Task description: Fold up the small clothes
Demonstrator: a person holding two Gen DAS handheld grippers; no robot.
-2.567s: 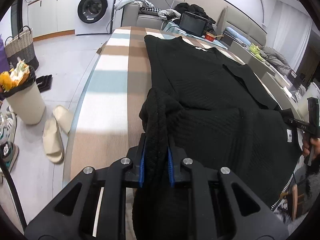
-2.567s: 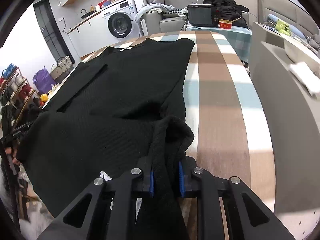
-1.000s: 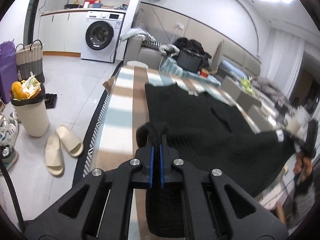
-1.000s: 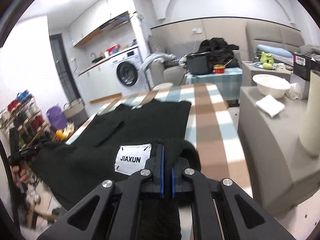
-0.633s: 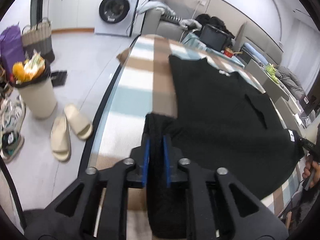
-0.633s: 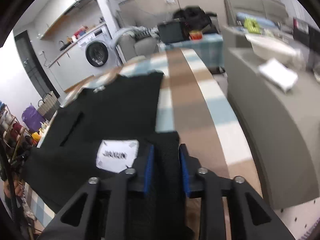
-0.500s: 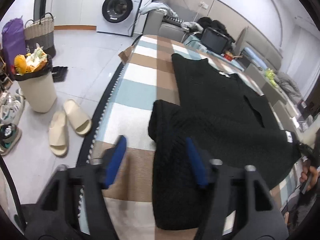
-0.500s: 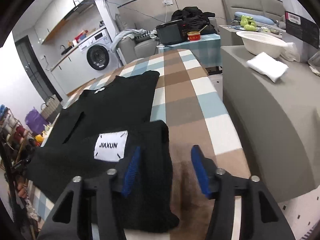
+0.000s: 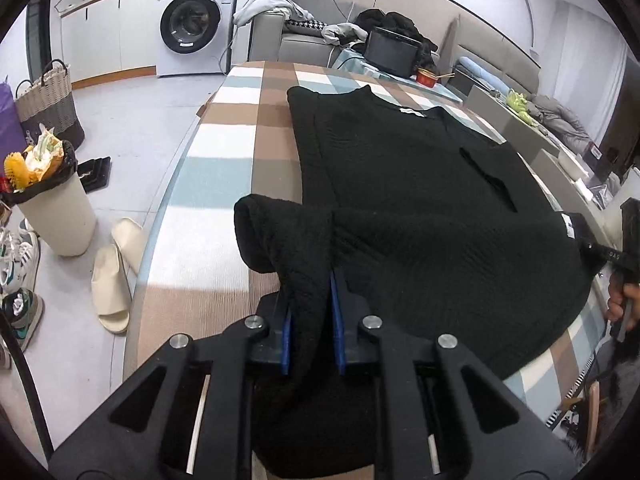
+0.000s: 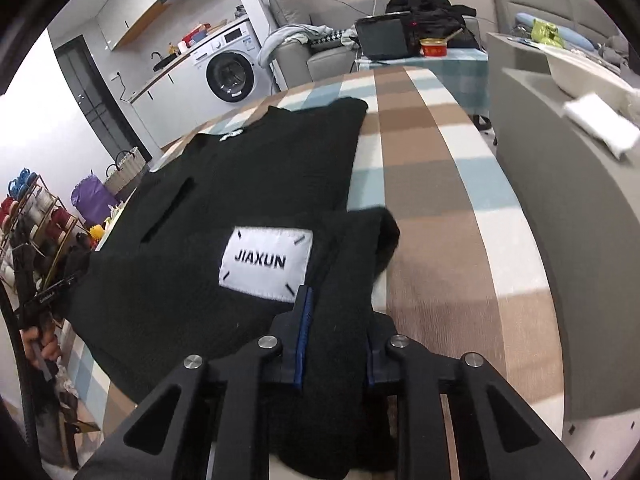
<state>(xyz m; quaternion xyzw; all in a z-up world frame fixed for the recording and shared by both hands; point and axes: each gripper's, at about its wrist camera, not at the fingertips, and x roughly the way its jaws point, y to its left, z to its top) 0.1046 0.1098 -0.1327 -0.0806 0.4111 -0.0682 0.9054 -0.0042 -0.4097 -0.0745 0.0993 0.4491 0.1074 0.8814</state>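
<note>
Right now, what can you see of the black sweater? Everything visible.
The black sweater is a ribbed knit lying flat on the checked tablecloth, neck at the far end, with a white neck tag. Its near hem is folded up over the body, showing a white JIAXUN patch. The left gripper and right gripper each have a hem corner bunched between their blue pads, jaws just closing.
</note>
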